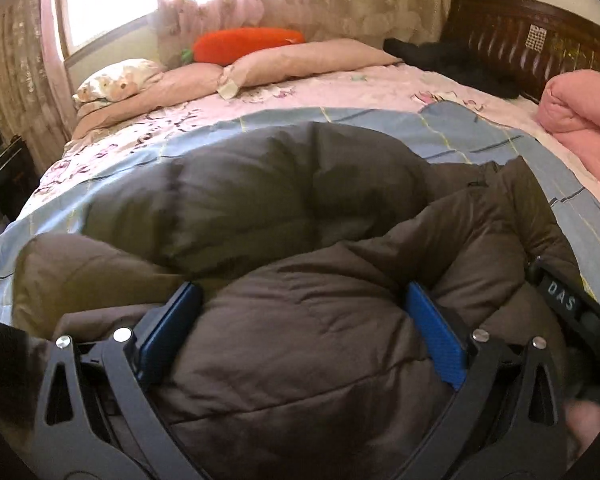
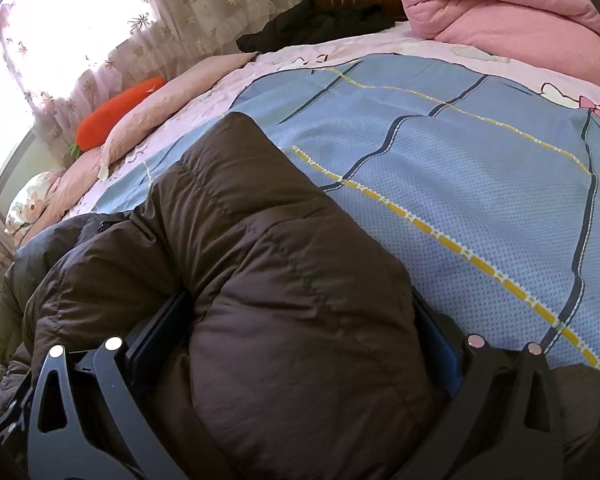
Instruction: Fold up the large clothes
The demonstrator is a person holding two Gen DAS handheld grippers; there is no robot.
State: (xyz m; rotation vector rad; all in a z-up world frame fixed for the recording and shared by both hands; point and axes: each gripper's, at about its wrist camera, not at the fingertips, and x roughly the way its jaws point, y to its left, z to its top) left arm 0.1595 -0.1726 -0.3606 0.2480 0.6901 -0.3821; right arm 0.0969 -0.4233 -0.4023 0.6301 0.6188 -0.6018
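Note:
A large brown puffer jacket [image 1: 260,192] lies bunched on the blue checked bedsheet [image 1: 460,128]. My left gripper [image 1: 304,320] has its blue pads [image 1: 436,332] spread wide with a thick fold of the jacket bulging between them. My right gripper [image 2: 300,340] also stands wide, with a padded part of the same jacket [image 2: 292,280] filling the gap between its dark fingers [image 2: 156,332]. The right gripper's body shows at the right edge of the left wrist view [image 1: 572,308]. How firmly either pair of pads presses the fabric is not visible.
A rolled pink quilt [image 2: 512,16] lies at the bed's far right. Pillows [image 1: 300,60] and an orange carrot cushion [image 1: 248,42] lie by the curtained window. Dark clothing [image 1: 452,60] lies by the wooden headboard [image 1: 540,40].

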